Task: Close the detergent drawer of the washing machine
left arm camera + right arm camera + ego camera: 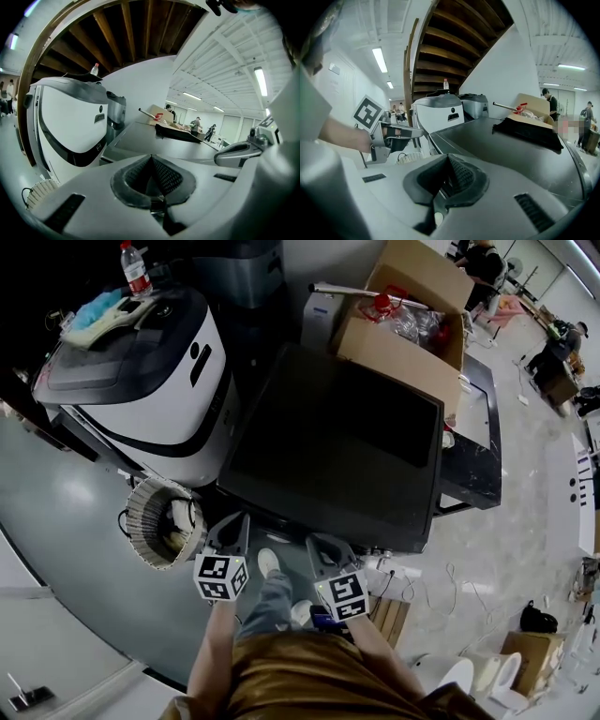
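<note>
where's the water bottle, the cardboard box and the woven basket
water bottle (135,270): head view, on its body
cardboard box (396,353): head view, on its front wall
woven basket (142,521): head view, on its ribbed outer wall

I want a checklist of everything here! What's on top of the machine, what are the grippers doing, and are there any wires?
Surface: dark grey flat top of the washing machine, bare at its near end.
Job's things: detergent drawer cannot be made out in any view.
Clutter: open brown cardboard box at the machine's far end; clear bottle with red cap and blue cloth on the white-and-black machine; round woven basket on the floor.
Grippers: left gripper and right gripper both shut, both empty, held before the machine's near edge.
Cables: thin cables on the pale floor.
Surroundings: people far off; wooden stair underside.
</note>
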